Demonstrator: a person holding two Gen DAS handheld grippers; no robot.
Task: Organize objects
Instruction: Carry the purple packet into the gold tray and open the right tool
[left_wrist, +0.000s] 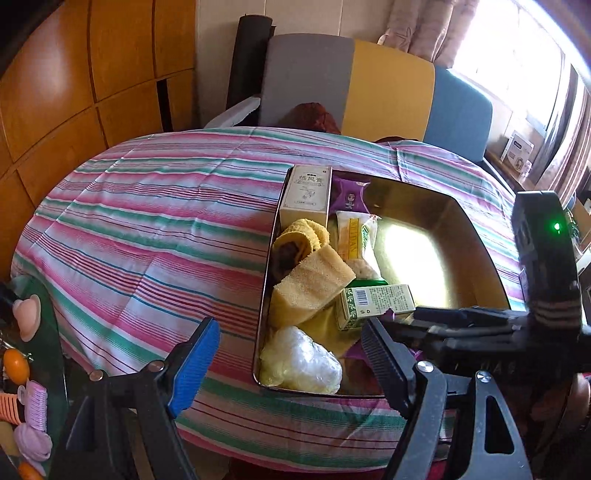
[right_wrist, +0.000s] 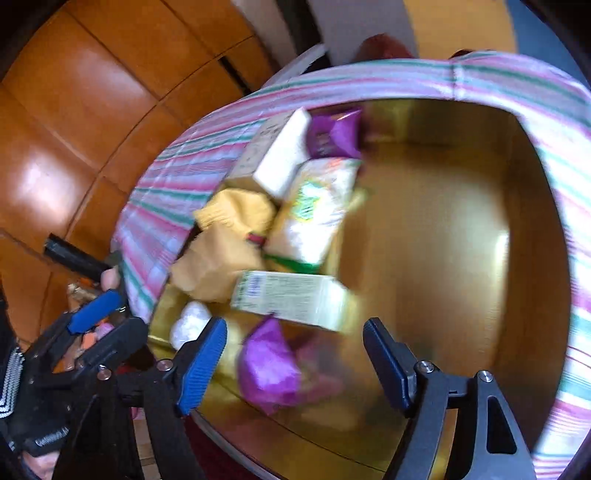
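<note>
A gold tin (left_wrist: 476, 236) lies on the striped tablecloth (left_wrist: 147, 221), its left half filled. Inside are a cream box (left_wrist: 306, 195), a purple packet (left_wrist: 349, 195), a white snack packet (left_wrist: 358, 236), yellow sponges (left_wrist: 314, 280), a green-and-white box (left_wrist: 376, 304) and a clear plastic bundle (left_wrist: 303, 362). My left gripper (left_wrist: 291, 365) hangs open over the tin's near left corner, holding nothing. My right gripper (right_wrist: 295, 365) is open above the tin (right_wrist: 443, 258). A blurred purple packet (right_wrist: 266, 369) lies loose between its fingers, below the green-and-white box (right_wrist: 291, 295). Its black fingers (left_wrist: 443, 325) reach in from the right.
Grey, yellow and blue chair backs (left_wrist: 388, 88) stand behind the table. A wooden cabinet (left_wrist: 74, 92) fills the left. A glass side table (left_wrist: 48, 332) at lower left carries hair clips and rollers. The tin's right half shows bare gold floor (left_wrist: 417, 251).
</note>
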